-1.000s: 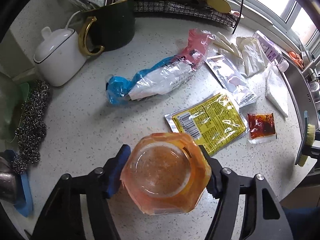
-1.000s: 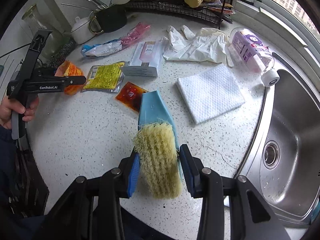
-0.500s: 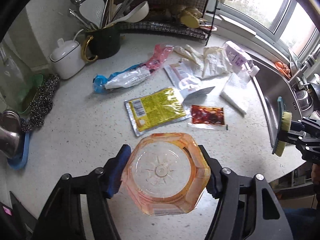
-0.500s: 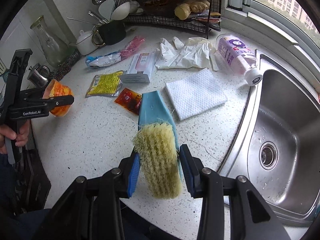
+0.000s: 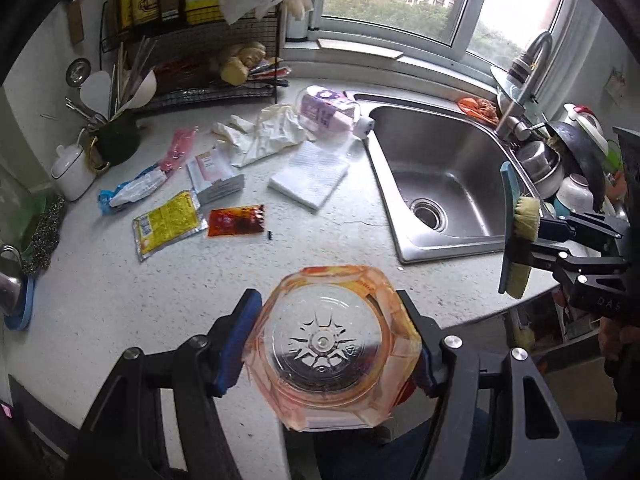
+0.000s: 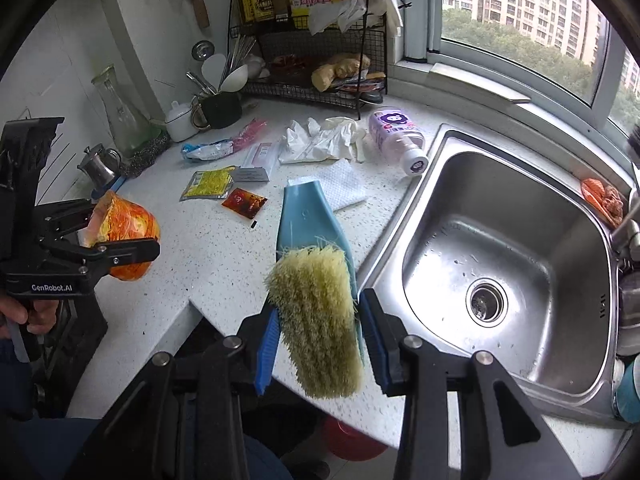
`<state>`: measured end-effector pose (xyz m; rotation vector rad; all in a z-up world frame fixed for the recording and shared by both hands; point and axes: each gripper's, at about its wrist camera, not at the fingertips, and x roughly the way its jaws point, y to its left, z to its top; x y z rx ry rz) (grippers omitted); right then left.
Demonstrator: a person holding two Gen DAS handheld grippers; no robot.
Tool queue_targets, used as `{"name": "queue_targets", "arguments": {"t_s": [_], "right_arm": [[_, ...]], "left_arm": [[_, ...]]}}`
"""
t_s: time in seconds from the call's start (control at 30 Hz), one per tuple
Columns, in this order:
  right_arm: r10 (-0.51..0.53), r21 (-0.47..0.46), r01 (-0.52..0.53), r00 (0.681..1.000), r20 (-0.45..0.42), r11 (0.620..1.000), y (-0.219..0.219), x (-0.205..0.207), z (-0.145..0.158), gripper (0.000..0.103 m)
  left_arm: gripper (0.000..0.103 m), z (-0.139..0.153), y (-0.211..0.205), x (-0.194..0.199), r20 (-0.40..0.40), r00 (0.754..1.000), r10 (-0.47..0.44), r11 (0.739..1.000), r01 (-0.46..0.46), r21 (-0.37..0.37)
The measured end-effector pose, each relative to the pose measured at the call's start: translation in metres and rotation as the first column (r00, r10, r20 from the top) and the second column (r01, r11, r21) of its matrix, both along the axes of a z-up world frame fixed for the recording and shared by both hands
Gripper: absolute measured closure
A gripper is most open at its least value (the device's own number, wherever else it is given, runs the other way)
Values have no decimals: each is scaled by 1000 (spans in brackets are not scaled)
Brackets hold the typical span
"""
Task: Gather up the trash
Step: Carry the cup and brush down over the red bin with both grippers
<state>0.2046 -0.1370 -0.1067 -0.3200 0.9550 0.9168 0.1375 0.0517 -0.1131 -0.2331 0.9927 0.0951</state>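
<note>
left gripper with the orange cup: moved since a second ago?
Yes. The left gripper with the orange cup pulled back from the yellow packet, toward the counter edge.

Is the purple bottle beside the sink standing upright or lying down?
Lying down. The purple bottle rests on its side on the counter, white cap pointing toward the sink.

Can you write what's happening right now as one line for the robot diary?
left hand-held gripper: holds orange plastic cup | right hand-held gripper: holds scrub brush | wrappers on counter
</note>
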Motion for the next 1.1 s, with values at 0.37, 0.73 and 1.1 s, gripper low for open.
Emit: {"name": "queue_targets", "arguments": {"t_s": [0.37,0.73,1.1], "right_arm": [[-120,-5,120,992,-23,993,-87,-52,-9,66],[-276,-39,274,958,-81,961,-147,-77,-68,66],[-409,-136,388,893,-191,911,-159,-64,-214,66]], "left_arm": [[39,-5,-126,-25,-1,987,-159,987,159,-7],[39,-75,-214,-22,-88,941,-327,945,325,-43],[39,-251,-234,15,-208,895,-394,919,383,-92]]}}
